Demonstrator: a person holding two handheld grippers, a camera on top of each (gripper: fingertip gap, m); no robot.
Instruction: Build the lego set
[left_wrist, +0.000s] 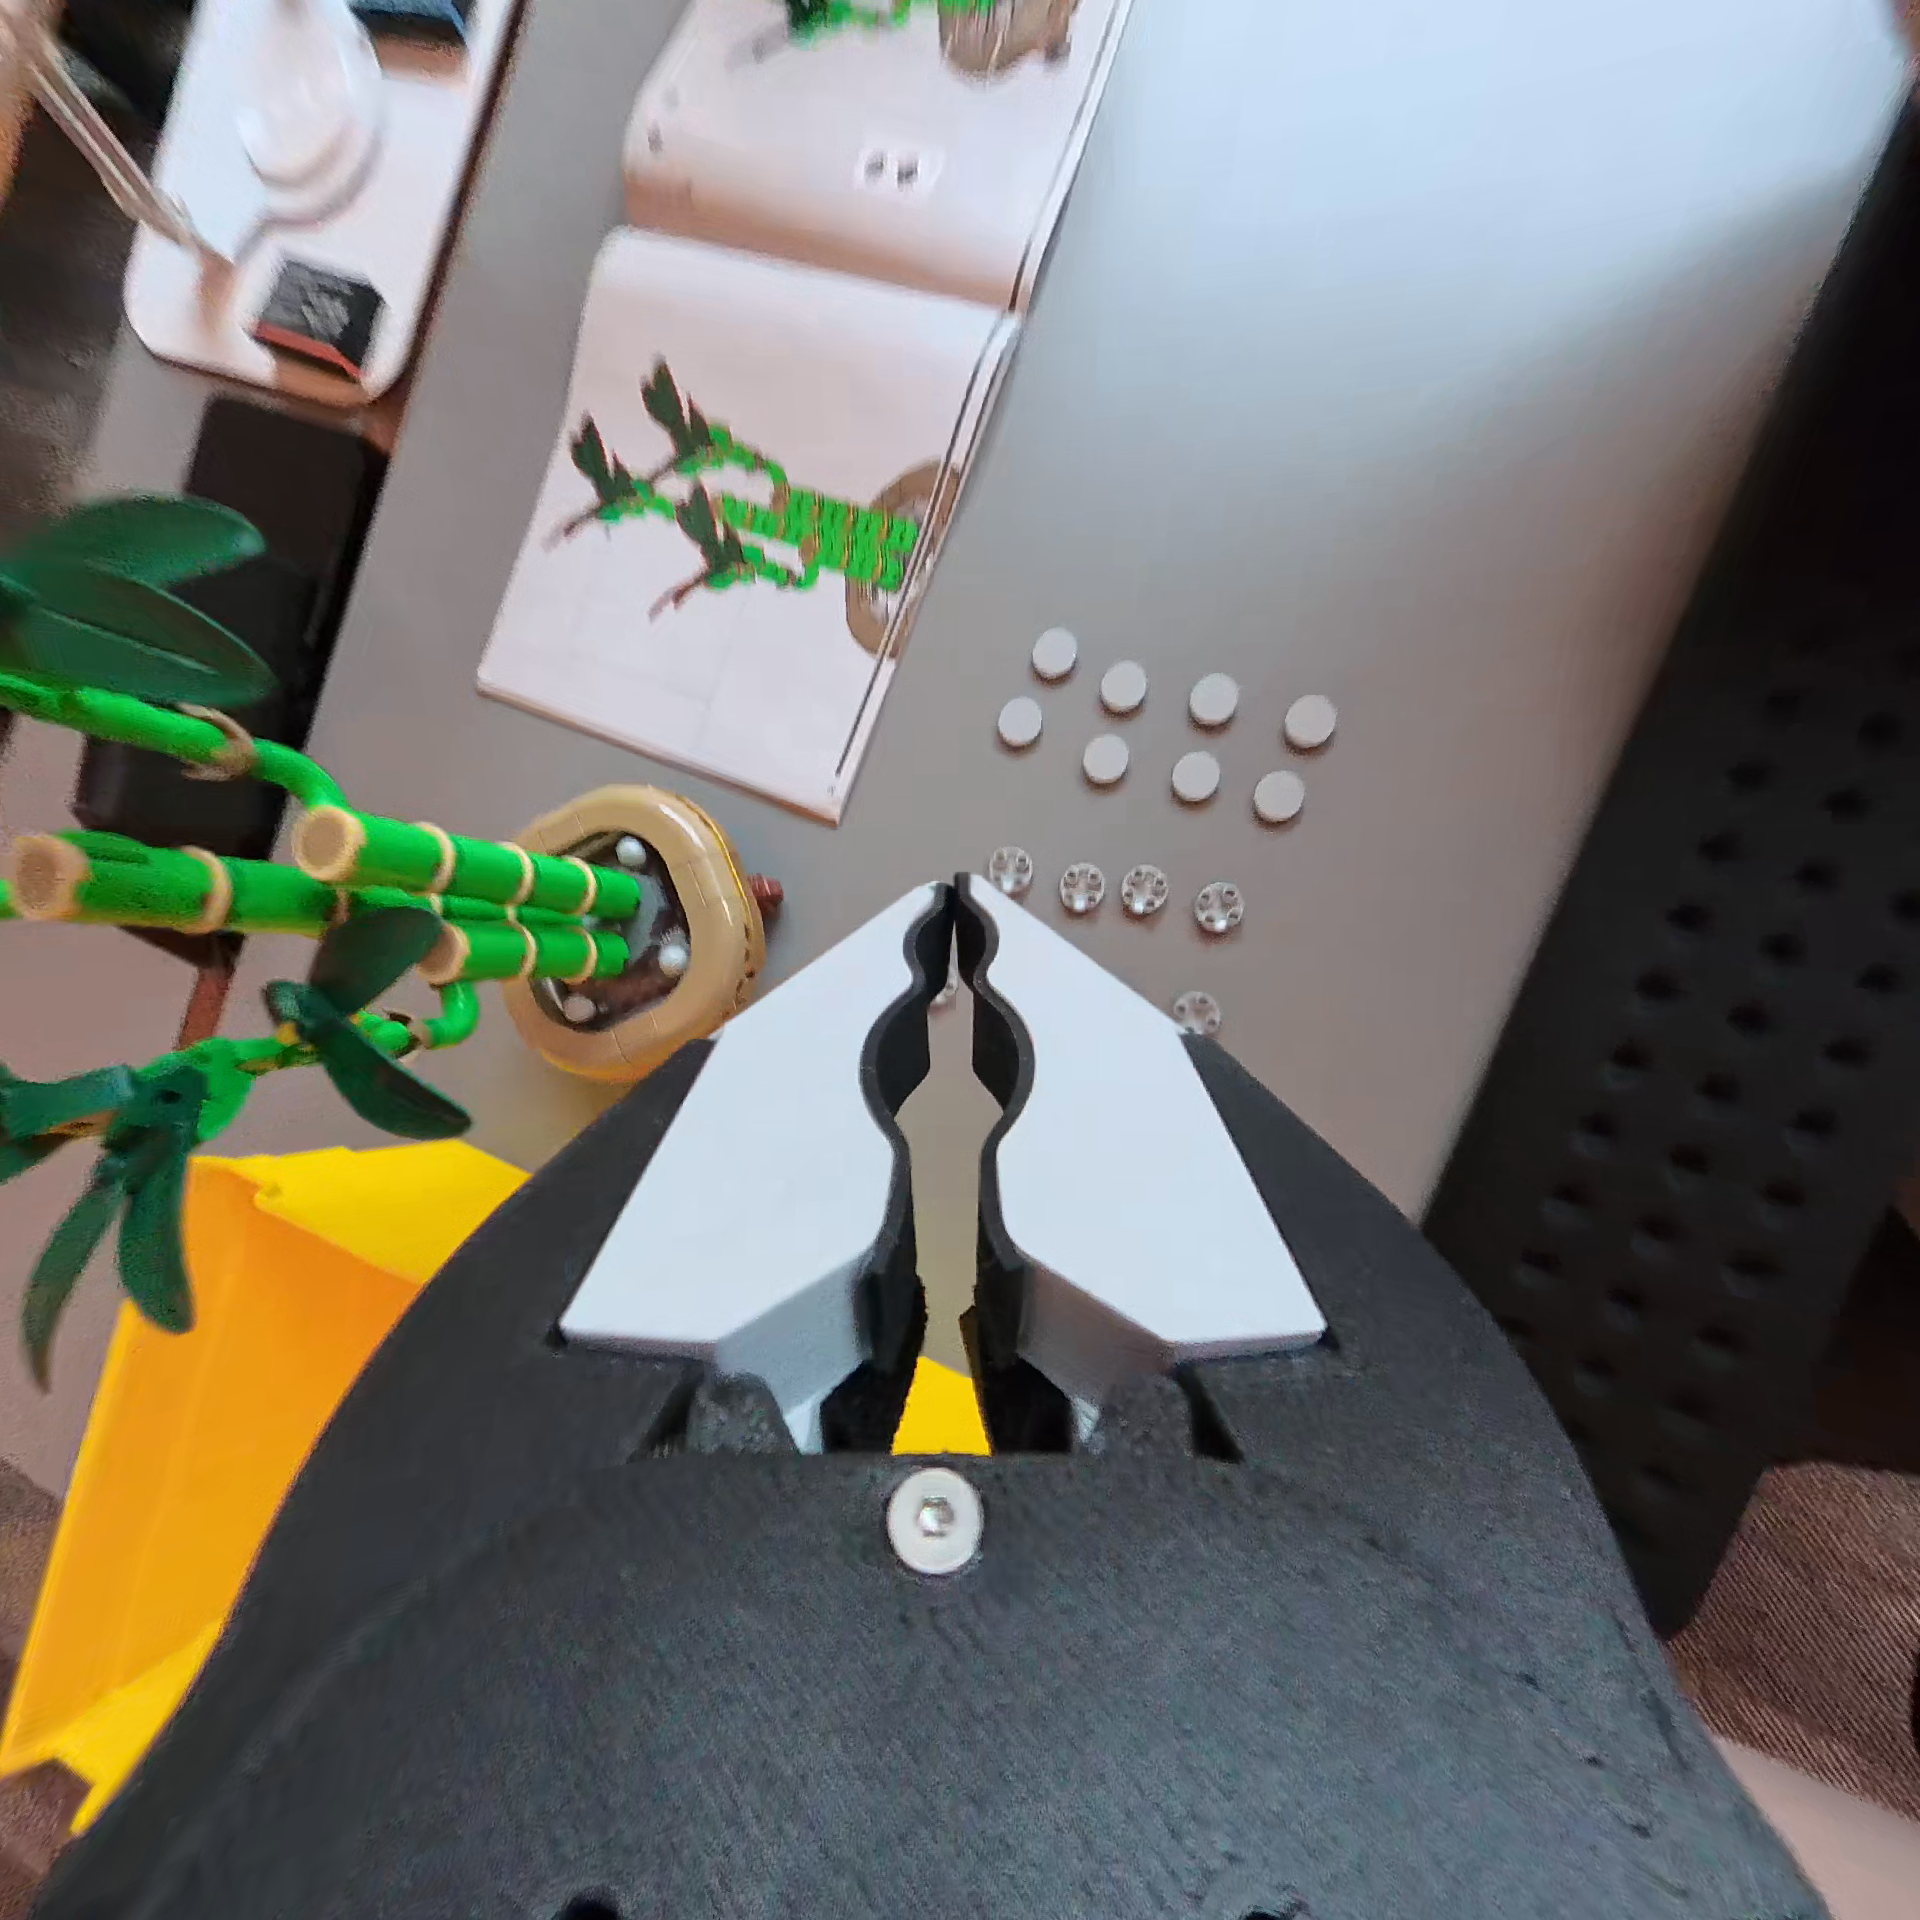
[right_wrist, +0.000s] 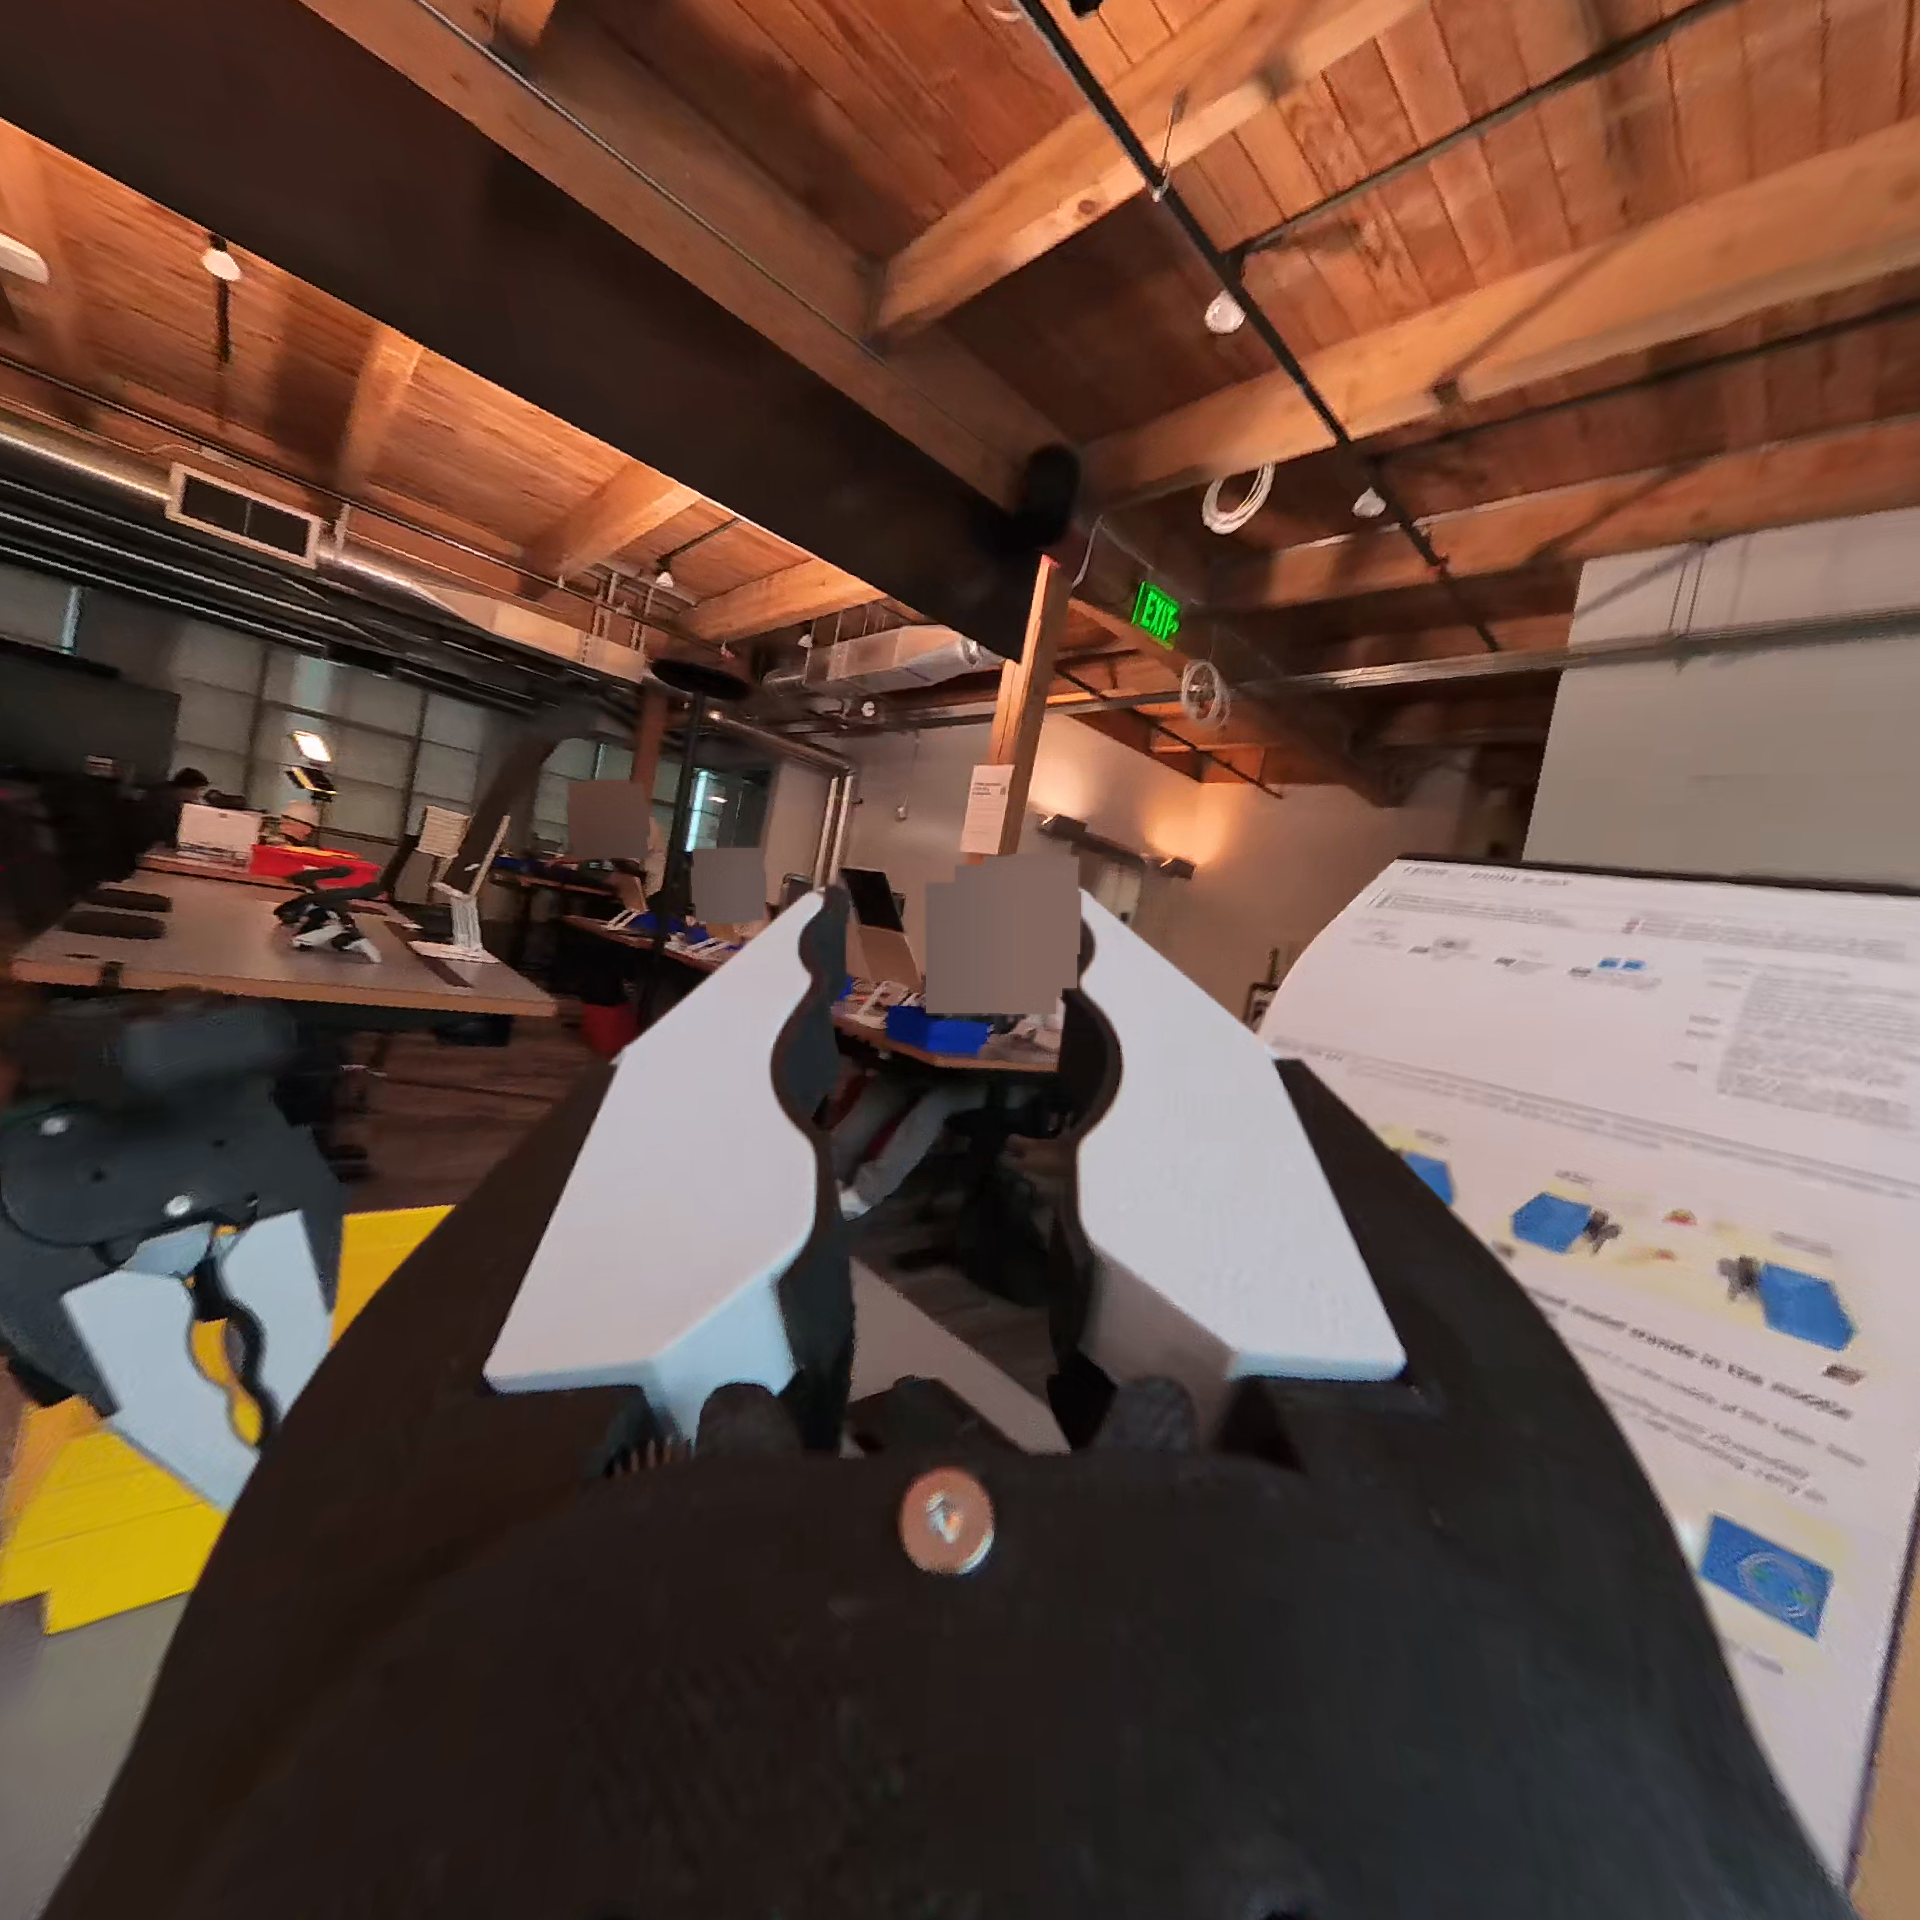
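Note:
In the left wrist view a lego bamboo plant (left_wrist: 468, 883) with green stalks and dark leaves stands in a tan round pot (left_wrist: 634, 925) on the grey table. My left gripper (left_wrist: 956, 888) is shut with nothing seen between its tips, just right of the pot. Several grey round tiles (left_wrist: 1164, 727) and several clear round plates (left_wrist: 1112, 894) lie beyond the tips. The open instruction booklet (left_wrist: 748, 540) lies farther back. My right gripper (right_wrist: 956, 914) is open and empty, raised and pointing out into the room. The left gripper (right_wrist: 223, 1340) also shows at the lower left of the right wrist view.
A yellow box (left_wrist: 239, 1403) sits under the plant's leaves at the near left. A black perforated panel (left_wrist: 1714, 935) borders the table on the right. A white tray (left_wrist: 291, 187) lies at the far left. A printed sheet (right_wrist: 1610, 1195) stands at the right gripper's right. About 35 cm separates my left fingertips from my right. From the left gripper's tips to the black perforated panel (left_wrist: 1714, 935) is close to 20 cm.

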